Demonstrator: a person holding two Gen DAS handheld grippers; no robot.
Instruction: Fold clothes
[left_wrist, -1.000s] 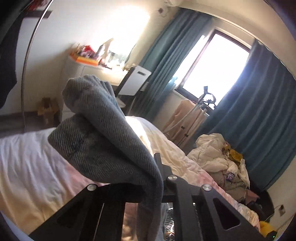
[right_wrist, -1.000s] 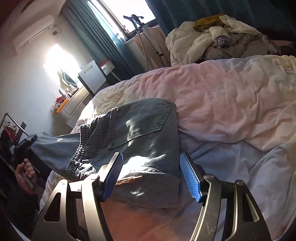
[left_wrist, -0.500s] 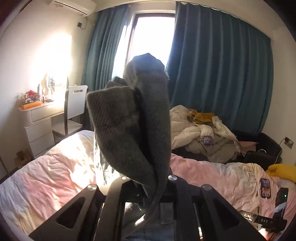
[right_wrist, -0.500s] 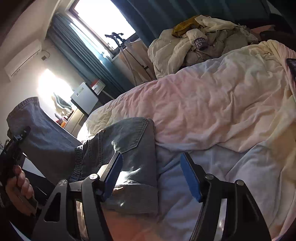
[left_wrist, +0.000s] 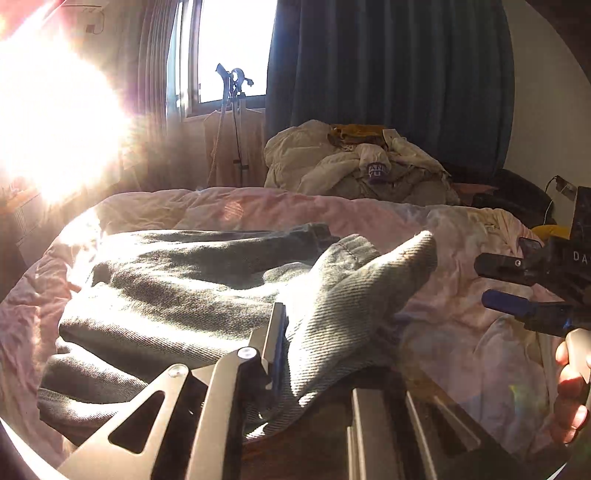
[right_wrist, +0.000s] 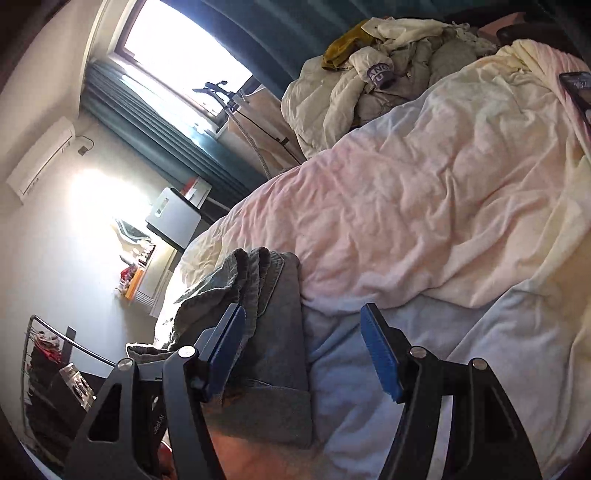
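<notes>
A pair of grey-blue jeans (left_wrist: 192, 295) lies folded over on the pink duvet (left_wrist: 369, 214). My left gripper (left_wrist: 317, 354) has opened; the jeans' leg end (left_wrist: 369, 291) is draped between its fingers, hiding the right one. In the right wrist view the jeans (right_wrist: 273, 332) lie in a folded stack near the bed's left side. My right gripper (right_wrist: 303, 354) is open and empty, its left finger (right_wrist: 225, 350) over the jeans' edge, its right finger over the pale blue sheet. It also shows in the left wrist view (left_wrist: 517, 288) at the right, apart from the jeans.
A heap of pale clothes (left_wrist: 354, 162) lies beyond the bed under dark blue curtains (left_wrist: 388, 74). A stand (left_wrist: 232, 110) is by the window. A phone (right_wrist: 578, 88) lies on the duvet at right. A white dresser and chair (right_wrist: 173, 218) stand left of the bed.
My left gripper swung the jeans leg over from the left and down onto the rest of the jeans, then opened. My right gripper stayed open and shifted slightly over the jeans' edge.
</notes>
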